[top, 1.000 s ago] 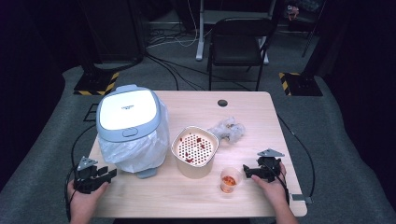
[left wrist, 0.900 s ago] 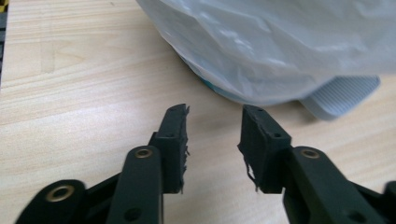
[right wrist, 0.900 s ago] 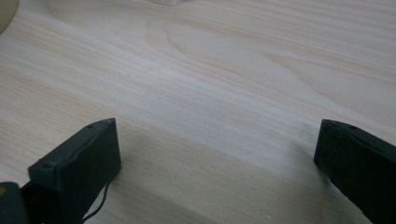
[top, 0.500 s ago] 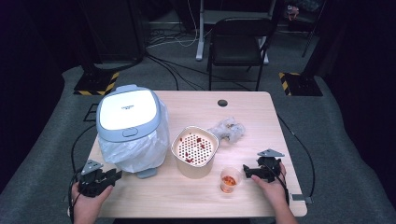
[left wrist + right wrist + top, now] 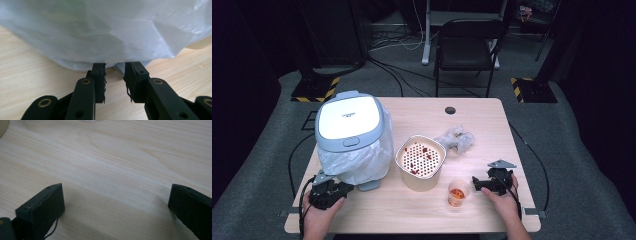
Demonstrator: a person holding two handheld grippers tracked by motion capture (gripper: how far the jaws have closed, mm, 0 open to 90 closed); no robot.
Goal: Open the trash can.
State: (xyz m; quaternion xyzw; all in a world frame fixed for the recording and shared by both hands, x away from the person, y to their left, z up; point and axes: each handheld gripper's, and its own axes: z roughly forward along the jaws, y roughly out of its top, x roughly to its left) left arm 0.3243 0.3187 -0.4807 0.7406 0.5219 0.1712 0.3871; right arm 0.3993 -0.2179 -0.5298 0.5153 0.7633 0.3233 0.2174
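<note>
A grey bin with a white lid [image 5: 348, 117] and a white plastic bag liner [image 5: 357, 162] stands at the table's left. My left gripper [image 5: 332, 192] lies low in front of it. In the left gripper view its jaws [image 5: 115, 68] have just been closing to a narrow gap, and their tips reach the bag's lower edge [image 5: 105, 37]; bare wood shows between the pads. My right gripper [image 5: 482, 183] rests at the right, just beside a small clear cup of red-orange pieces [image 5: 458, 194]. Its jaws [image 5: 116, 192] stand wide open over bare wood.
A beige tub with a perforated insert holding red bits [image 5: 420, 162] stands mid-table. Crumpled clear plastic [image 5: 455, 139] lies behind it. The bin's grey foot pedal [image 5: 369, 185] sticks out at its front right. A cable hole [image 5: 450, 110] sits near the far edge, a black chair [image 5: 467, 47] beyond.
My left gripper has slid right, closer to the bin's base, and its jaws have narrowed. The right gripper has not moved.
</note>
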